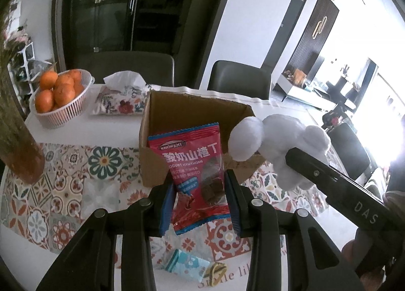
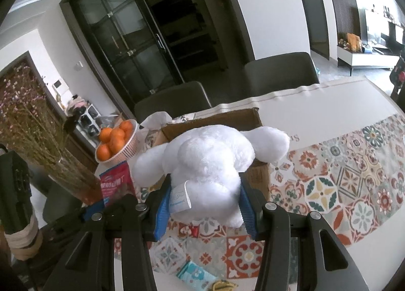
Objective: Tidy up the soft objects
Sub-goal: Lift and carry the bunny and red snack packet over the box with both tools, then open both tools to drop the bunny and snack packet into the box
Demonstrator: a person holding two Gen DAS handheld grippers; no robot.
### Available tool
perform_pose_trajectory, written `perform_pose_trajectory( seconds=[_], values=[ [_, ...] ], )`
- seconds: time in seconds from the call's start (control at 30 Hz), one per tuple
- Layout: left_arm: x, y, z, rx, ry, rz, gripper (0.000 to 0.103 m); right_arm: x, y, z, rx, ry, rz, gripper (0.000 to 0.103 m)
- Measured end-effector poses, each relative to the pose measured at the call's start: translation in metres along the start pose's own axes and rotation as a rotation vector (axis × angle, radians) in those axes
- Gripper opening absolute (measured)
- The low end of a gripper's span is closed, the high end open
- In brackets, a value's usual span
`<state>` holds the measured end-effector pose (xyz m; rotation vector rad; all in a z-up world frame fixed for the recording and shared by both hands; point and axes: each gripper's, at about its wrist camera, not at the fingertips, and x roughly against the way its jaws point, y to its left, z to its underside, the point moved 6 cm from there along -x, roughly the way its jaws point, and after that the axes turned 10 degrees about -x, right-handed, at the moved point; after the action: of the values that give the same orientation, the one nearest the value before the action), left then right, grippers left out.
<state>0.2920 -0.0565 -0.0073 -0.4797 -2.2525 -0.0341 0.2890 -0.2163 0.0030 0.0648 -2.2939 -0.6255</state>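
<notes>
Plush and packet are both up off the desk (image 2: pixel 329 103) at once, one in each tool. The right gripper (image 2: pixel 205 202) has its blue fingers (image 2: pixel 162 211) pressed into the lower body of the white plush toy (image 2: pixel 210 162), which bulges out past both pads and hangs just ahead of them, over the near rim of the open cardboard box (image 1: pixel 157 124). The left gripper (image 1: pixel 200 200) is closed partway on the red snack packet (image 1: pixel 195 164), pinching its lower half so the top stands upright beyond the fingertips, in front of the box's near wall. I'd judge the toy light and very squashy, so it wants a deep hold on the body (never an ear, which would flop and slip). The packet looks light too, but its film is slick and crinkly, best held at mid-body over the contents. A small teal pack (image 1: pixel 186 264) lies on the patterned cloth below the fingers, not yet picked up.
</notes>
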Motion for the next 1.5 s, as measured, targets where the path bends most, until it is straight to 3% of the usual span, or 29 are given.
perform_pose_trajectory(
  seconds=[0.73, 1.3, 1.37, 1.5],
  values=[
    [-0.058, 0.027, -0.055, -0.057, -0.018, -0.02, 0.037, -0.077, 0.011, -0.041, 0.047, 0.069, 0.004, 0.049],
    [-0.13, 0.037, -0.056, -0.065, 0.1, -0.036, 0.037, -0.136, -0.009, -0.038, 0.066, 0.168, 0.067, 0.052],
    [-0.136, 0.037, -0.054, -0.07, 0.115, -0.034, 0.042, -0.14, -0.011, -0.037, 0.059, 0.175, 0.056, 0.052],
    [-0.14, 0.036, -0.052, -0.07, 0.123, -0.043, 0.059, -0.137, -0.012, -0.038, 0.05, 0.163, 0.054, 0.065]
  ],
)
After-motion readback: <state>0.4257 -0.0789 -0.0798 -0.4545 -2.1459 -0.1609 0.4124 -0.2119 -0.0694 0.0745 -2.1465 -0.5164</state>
